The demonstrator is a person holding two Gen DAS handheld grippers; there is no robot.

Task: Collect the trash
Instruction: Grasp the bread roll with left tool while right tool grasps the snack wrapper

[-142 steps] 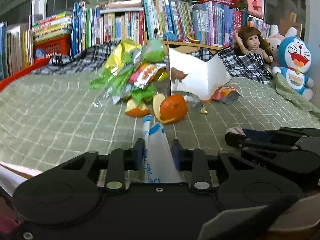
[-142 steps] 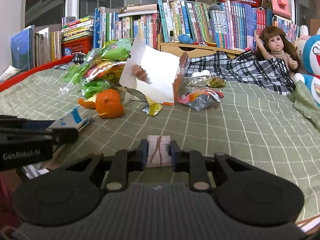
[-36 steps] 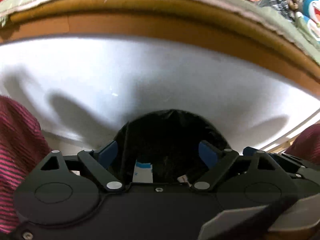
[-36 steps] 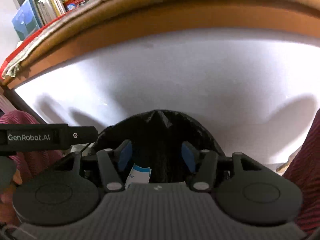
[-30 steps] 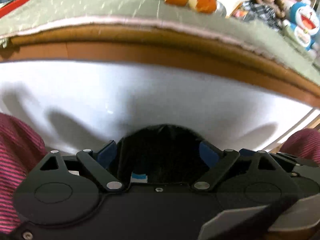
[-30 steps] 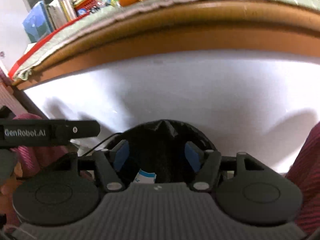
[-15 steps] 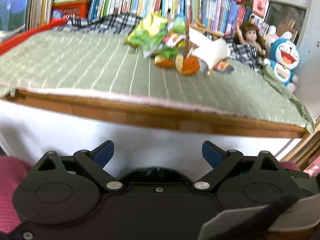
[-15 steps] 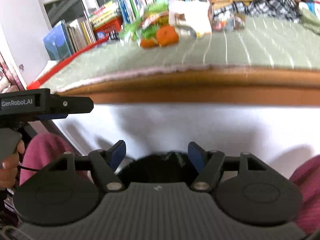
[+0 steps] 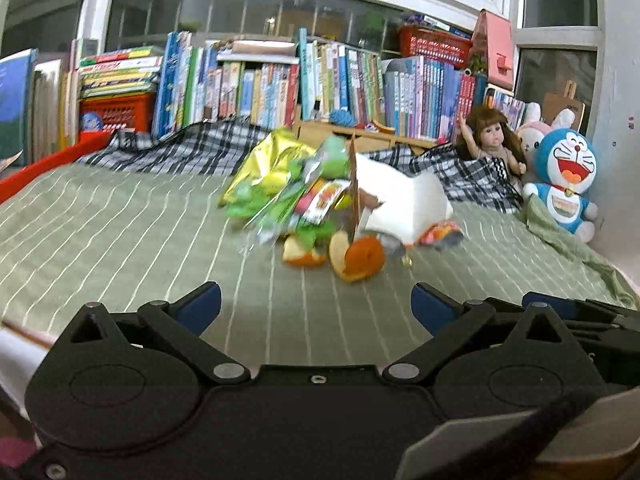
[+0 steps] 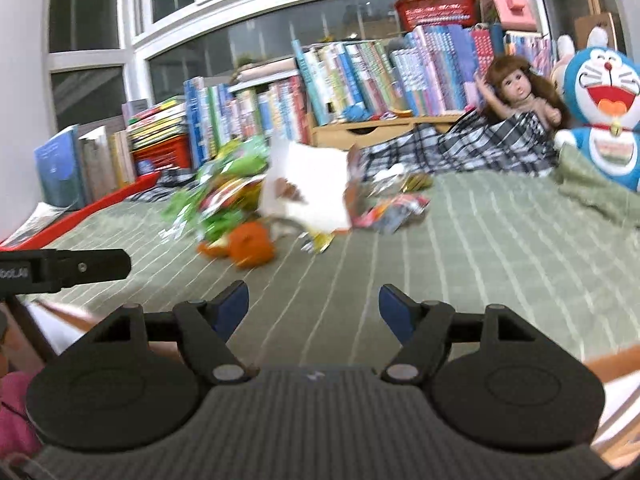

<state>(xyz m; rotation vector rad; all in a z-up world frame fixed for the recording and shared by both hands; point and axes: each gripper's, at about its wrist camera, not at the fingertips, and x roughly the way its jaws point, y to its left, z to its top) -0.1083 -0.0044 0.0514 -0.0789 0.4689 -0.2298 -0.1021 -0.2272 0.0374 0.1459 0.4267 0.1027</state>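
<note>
Two sets of jaws stand spread with nothing between them. The left gripper (image 9: 316, 306) shows its blue-padded fingertips (image 9: 202, 304) far apart above the near edge of the bed, and they have just been opening wider. The right gripper (image 10: 314, 306) is spread somewhat less, and its jaws too have just been opening, with only bedding visible in the gap. In the right wrist view the black body of the left gripper juts in at the left edge.

Both point over a green bed cover with pale stripes (image 9: 120, 220). Toward the middle of the bed lies the heap of trash: a curled piece of orange peel (image 9: 360, 258) nearest the grippers, a second piece of orange peel (image 9: 302, 254) just beside it, crumpled green and yellow snack wrappers (image 9: 276, 180) behind them, a bent white sheet of paper (image 9: 400, 200) standing up to the right of the wrappers, and a small multicoloured foil wrapper (image 9: 442, 234) at the foot of the paper. All of it is well apart from both grippers.

Behind the heap a black-and-white checked cloth (image 9: 180, 152) is rumpled along the far side of the bed. At the far right sit a brown-haired doll (image 9: 492, 140) and a blue-and-white plush cat toy (image 9: 564, 176), the doll against the checked cloth. A long row of upright books (image 9: 280, 80) lines the window sill beyond, with a red plastic basket (image 9: 116, 114) among them on the left.
</note>
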